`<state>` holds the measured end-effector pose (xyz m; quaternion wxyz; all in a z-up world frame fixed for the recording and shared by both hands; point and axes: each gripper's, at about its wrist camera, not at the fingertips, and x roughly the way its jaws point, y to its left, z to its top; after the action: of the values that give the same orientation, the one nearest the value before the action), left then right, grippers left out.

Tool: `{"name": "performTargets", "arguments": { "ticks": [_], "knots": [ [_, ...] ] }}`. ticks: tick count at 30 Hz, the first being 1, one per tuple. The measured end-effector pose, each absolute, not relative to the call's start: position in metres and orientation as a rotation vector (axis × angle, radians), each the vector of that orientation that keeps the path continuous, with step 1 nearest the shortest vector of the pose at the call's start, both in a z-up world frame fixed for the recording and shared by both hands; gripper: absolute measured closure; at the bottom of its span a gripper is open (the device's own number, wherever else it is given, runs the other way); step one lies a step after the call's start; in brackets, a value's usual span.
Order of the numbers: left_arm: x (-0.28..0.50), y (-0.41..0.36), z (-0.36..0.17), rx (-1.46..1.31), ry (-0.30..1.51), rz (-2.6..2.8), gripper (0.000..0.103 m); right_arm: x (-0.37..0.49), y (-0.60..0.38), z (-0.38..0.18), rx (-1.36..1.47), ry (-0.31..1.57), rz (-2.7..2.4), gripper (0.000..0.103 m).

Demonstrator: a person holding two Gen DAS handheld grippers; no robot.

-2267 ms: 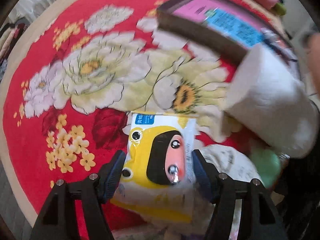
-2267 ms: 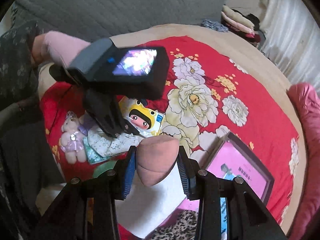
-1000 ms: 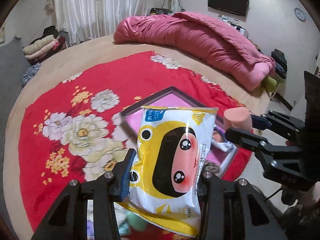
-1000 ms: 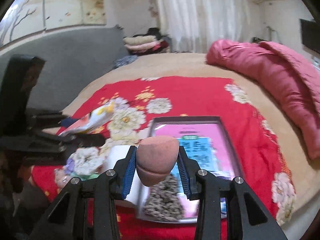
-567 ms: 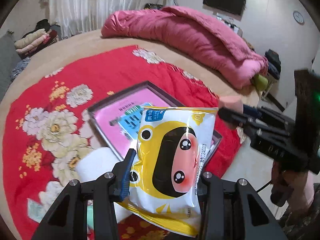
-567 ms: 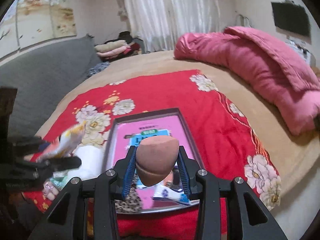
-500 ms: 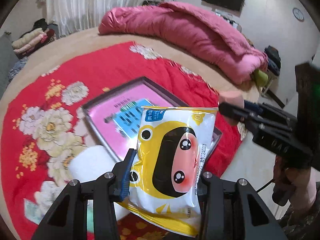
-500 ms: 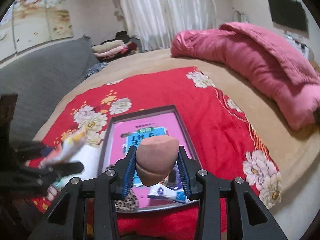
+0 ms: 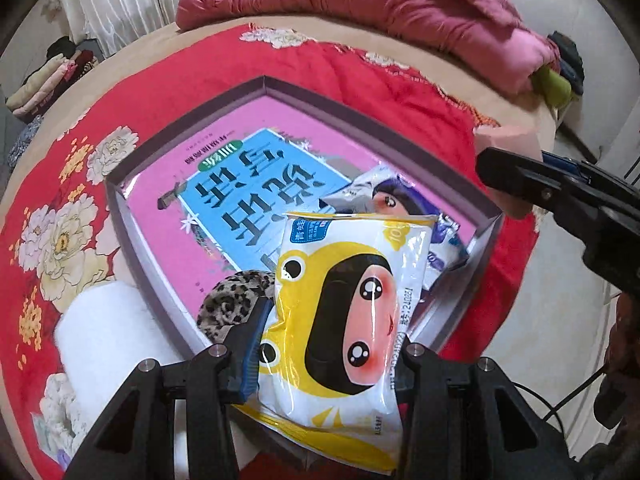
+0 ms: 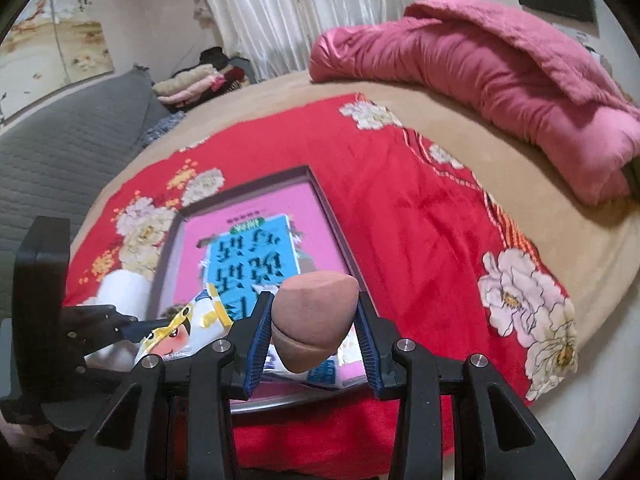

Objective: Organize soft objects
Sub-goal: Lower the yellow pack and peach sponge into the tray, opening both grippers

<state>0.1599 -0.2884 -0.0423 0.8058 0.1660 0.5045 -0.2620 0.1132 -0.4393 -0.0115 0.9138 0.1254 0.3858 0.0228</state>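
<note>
My left gripper (image 9: 334, 344) is shut on a yellow and white tissue pack (image 9: 344, 304) with a cartoon face, held over the near corner of a shallow purple box (image 9: 124, 216) with a pink and blue printed bottom. Inside the box lie a leopard-print soft item (image 9: 232, 292) and a white and purple pack (image 9: 400, 200). My right gripper (image 10: 314, 334) is shut on a pinkish-brown makeup sponge (image 10: 314, 320), above the box's near edge (image 10: 332, 220). In the left wrist view the right gripper (image 9: 516, 176) comes in from the right with the sponge (image 9: 506, 136). The tissue pack (image 10: 188, 328) shows at lower left in the right wrist view.
The box lies on a red floral blanket (image 9: 168, 80) on a round beige bed (image 10: 520, 216). A white roll (image 9: 104, 332) lies left of the box. A pink quilt (image 10: 500, 68) is heaped at the far side. Folded clothes (image 10: 196, 80) lie by the curtain.
Both grippers have sunk toward the box, which now looks larger and closer. The tissue pack and the sponge stay gripped. The right gripper has come nearer to the left one.
</note>
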Motion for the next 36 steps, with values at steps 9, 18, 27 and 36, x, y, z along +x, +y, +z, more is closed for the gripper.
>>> {"name": "performTargets", "arguments": {
  "ticks": [9, 18, 27, 36],
  "knots": [
    [0.163, -0.298, -0.063, 0.418, 1.122, -0.553, 0.057, 0.125, -0.431, -0.042, 0.167, 0.859, 0.003, 0.061],
    [0.165, -0.299, -0.064, 0.396, 1.138, -0.535, 0.054, 0.125, -0.431, -0.055, 0.164, 0.889, 0.005, 0.058],
    [0.166, -0.295, -0.063, 0.356, 1.155, -0.539, 0.053, 0.117, -0.425, -0.042, 0.133, 0.84, 0.002, 0.036],
    [0.167, -0.287, -0.055, 0.263, 1.125, -0.571, 0.049, 0.106, -0.435, -0.017, 0.23, 0.76, -0.034, 0.03]
  ]
}}
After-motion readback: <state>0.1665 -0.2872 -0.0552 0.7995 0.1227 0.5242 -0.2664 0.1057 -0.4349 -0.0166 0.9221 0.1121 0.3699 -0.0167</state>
